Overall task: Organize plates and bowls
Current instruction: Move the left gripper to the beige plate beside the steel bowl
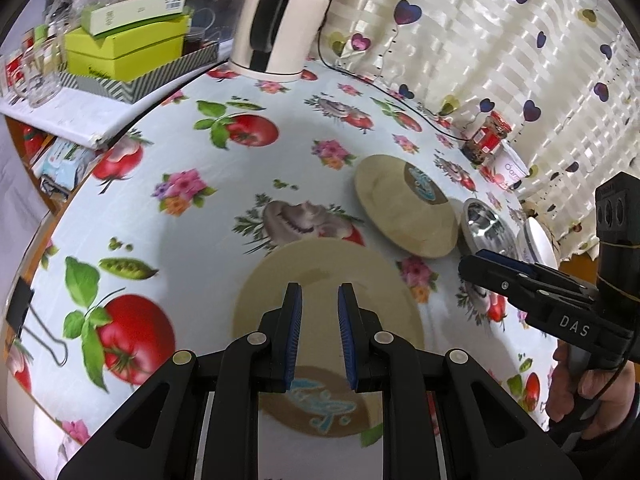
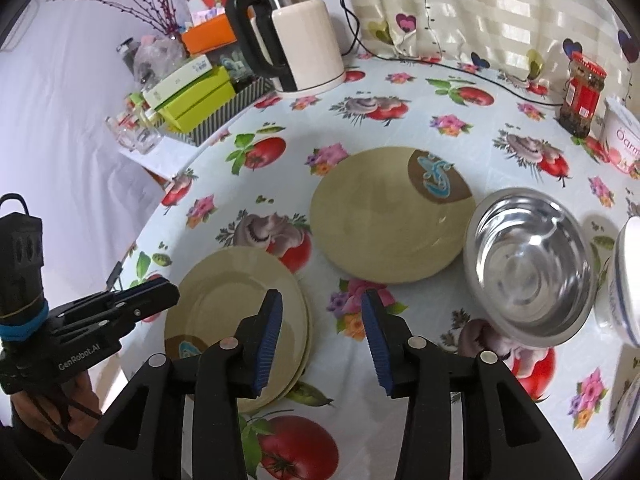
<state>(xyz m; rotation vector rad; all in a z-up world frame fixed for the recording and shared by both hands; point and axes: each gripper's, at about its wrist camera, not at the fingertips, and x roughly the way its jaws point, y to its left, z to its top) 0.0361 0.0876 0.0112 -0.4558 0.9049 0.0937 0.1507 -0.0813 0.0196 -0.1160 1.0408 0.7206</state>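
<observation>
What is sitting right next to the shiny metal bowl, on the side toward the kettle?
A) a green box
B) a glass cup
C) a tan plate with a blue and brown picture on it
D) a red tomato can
C: in the right wrist view the tan plate lies flat on the tablecloth beside the metal bowl, their rims nearly meeting.

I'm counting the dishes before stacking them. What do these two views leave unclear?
- Plate stack: two rims show in the right wrist view; any more beneath are hidden. The left gripper covers its near edge in the left wrist view.
- White bowl: cut off by the right edge, inside unseen.
- Steel bowl: partly behind the right gripper in the left wrist view.
</observation>
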